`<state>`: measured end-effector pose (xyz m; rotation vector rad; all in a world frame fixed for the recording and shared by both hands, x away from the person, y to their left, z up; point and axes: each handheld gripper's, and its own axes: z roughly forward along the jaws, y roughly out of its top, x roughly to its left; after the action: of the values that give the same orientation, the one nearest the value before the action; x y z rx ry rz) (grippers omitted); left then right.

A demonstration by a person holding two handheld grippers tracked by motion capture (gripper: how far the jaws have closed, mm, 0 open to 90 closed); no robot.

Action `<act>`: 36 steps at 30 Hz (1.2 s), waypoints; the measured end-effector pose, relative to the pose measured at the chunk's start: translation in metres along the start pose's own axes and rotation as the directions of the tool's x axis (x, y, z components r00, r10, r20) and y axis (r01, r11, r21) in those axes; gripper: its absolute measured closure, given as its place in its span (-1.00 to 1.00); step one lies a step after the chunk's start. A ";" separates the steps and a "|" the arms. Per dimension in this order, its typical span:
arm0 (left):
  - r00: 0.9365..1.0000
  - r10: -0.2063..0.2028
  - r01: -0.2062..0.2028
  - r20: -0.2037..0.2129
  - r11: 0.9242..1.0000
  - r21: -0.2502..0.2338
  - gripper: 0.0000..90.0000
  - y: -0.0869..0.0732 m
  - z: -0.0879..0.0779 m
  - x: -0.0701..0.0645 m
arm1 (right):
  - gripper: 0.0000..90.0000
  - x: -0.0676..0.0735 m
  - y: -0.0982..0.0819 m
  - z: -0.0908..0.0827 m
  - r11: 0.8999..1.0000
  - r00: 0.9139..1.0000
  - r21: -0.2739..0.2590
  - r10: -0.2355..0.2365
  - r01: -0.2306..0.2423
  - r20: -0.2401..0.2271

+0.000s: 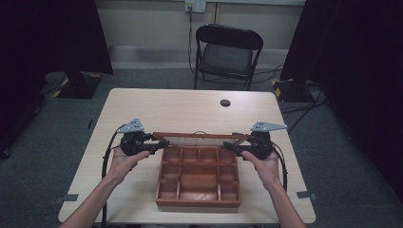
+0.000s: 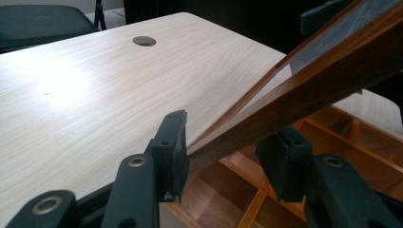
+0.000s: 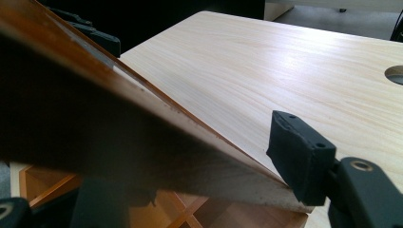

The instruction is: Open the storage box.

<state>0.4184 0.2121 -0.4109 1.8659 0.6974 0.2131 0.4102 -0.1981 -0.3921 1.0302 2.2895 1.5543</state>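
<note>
— Wood everywhere on that pale wood-grain table [image 1: 190,107]: a brown wooden box with small compartments [image 1: 198,183] sits on the near half, and its glass-paned wooden lid [image 1: 199,137] stands raised along the far edge.

— Who is holding the lid?

— A person at the near side, forearms coming in low, with a black left gripper [image 1: 160,144] at the lid's left end and a black right gripper [image 1: 230,146] at its right end. Each one carries a grey three-cornered plate on top and trails a cable.

— Are the fingers closed on it?

— On the left, the lid's corner runs down between the two black fingers [image 2: 173,147]. One pad lies against the frame's table side; the other sits just under the frame's lower edge. Whether it truly presses there, I cannot tell.

— And the right?

— The lid's frame [image 3: 142,142] crosses between those fingers too. The one finger that is plain to see [image 3: 297,154] meets the frame's corner at its tip. The other is lost in shadow under the wood, so I cannot tell whether that side pinches.

— How does the lid lie?

— Tilted, its free edge lifted off the box and slanting upward, its pane showing dark in the left gripper view [image 2: 332,35]. The open compartments show beneath it.

— Anything else about?

— A round dark grommet [image 1: 225,102] in the table's far half, well apart from the box, and a black folding chair [image 1: 227,54] beyond the table against the wall.
</note>
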 end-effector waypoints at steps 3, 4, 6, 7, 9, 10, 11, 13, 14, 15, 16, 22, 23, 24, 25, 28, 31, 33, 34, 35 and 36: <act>1.000 -0.012 0.012 -0.004 1.000 -0.007 0.21 0.000 0.002 0.001 | -0.13 -0.001 0.001 0.001 1.000 1.000 -0.007 -0.001 0.001 0.002; 1.000 -0.012 0.012 -0.004 1.000 -0.007 0.21 0.000 0.002 0.001 | -0.13 -0.001 0.001 0.001 1.000 1.000 -0.007 -0.001 0.001 0.002; 1.000 -0.017 0.017 -0.007 1.000 -0.009 0.22 0.000 0.002 0.002 | -0.11 -0.002 0.002 0.002 1.000 1.000 -0.013 -0.004 0.004 0.007; 1.000 -0.017 0.017 -0.011 1.000 -0.011 0.22 0.001 0.002 0.002 | -0.11 -0.003 0.002 0.002 1.000 1.000 -0.012 -0.006 0.006 0.008; 1.000 -0.017 0.017 -0.011 1.000 -0.009 0.24 0.001 0.003 0.004 | -0.10 -0.005 0.003 0.003 1.000 1.000 -0.016 -0.008 0.008 0.009; 1.000 -0.017 0.017 -0.011 1.000 -0.009 0.24 0.001 0.003 0.004 | -0.10 -0.005 0.003 0.003 1.000 1.000 -0.016 -0.008 0.008 0.009; 1.000 -0.015 0.015 -0.012 1.000 -0.008 0.25 0.002 0.003 0.005 | -0.08 -0.006 0.003 0.004 1.000 1.000 -0.019 -0.012 0.012 0.010; 1.000 -0.015 0.015 -0.013 1.000 -0.008 0.26 0.003 0.004 0.005 | -0.07 -0.007 0.003 0.004 1.000 1.000 -0.023 -0.013 0.013 0.010; 1.000 -0.015 0.015 -0.015 1.000 -0.006 0.27 0.003 0.004 0.006 | -0.06 -0.007 0.003 0.004 1.000 1.000 -0.023 -0.014 0.014 0.012; 1.000 -0.020 0.019 -0.018 1.000 -0.007 0.27 0.003 0.005 0.006 | -0.06 -0.008 0.003 0.005 1.000 1.000 -0.019 -0.013 0.014 0.015; 1.000 -0.018 0.018 -0.021 1.000 -0.003 0.27 0.002 0.006 0.007 | -0.06 -0.009 0.003 0.006 1.000 1.000 -0.013 -0.013 0.013 0.022; 0.999 -0.048 0.048 -0.024 0.999 0.002 0.27 0.000 0.009 0.010 | -0.05 -0.015 0.001 0.011 1.000 1.000 -0.006 0.002 -0.002 0.012; 0.999 -0.045 0.045 -0.023 0.999 0.004 0.27 0.000 0.009 0.010 | -0.05 -0.015 0.001 0.011 1.000 1.000 -0.006 0.002 -0.002 0.012; 0.999 -0.039 0.039 -0.023 0.999 0.006 0.28 0.001 0.010 0.011 | -0.05 -0.016 0.001 0.012 1.000 1.000 -0.004 0.006 -0.006 0.005; 0.999 -0.043 0.043 -0.019 0.999 0.008 0.29 0.001 0.010 0.012 | -0.04 -0.018 0.002 0.013 1.000 1.000 -0.005 0.013 -0.013 -0.003; 0.999 -0.046 0.046 -0.028 0.999 0.004 0.31 0.001 0.011 0.015 | -0.03 -0.021 0.000 0.014 1.000 1.000 -0.011 0.022 -0.022 0.007; 0.998 -0.049 0.050 -0.039 0.999 0.009 0.33 0.001 0.013 0.016 | -0.01 -0.025 -0.001 0.017 0.999 0.999 -0.013 0.031 -0.031 0.012; 0.998 -0.053 0.053 -0.036 0.999 0.009 0.33 -0.001 0.015 0.017 | -0.01 -0.026 -0.001 0.019 1.000 1.000 -0.008 0.028 -0.028 0.013; 0.998 -0.053 0.053 -0.036 0.999 0.009 0.33 -0.001 0.015 0.017 | -0.01 -0.026 -0.001 0.019 1.000 1.000 -0.008 0.028 -0.028 0.013; 0.998 -0.050 0.051 -0.038 0.999 0.019 0.33 -0.002 0.016 0.018 | 0.00 -0.026 -0.001 0.020 1.000 1.000 -0.007 0.025 -0.025 0.014; 0.998 -0.049 0.050 -0.043 0.999 0.022 0.34 -0.003 0.017 0.019 | 0.00 -0.027 -0.002 0.020 1.000 1.000 -0.003 0.022 -0.022 0.017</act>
<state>0.4402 0.2098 -0.4232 1.8680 0.7773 0.2141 0.4394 -0.2002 -0.4084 1.0671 2.2718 1.5498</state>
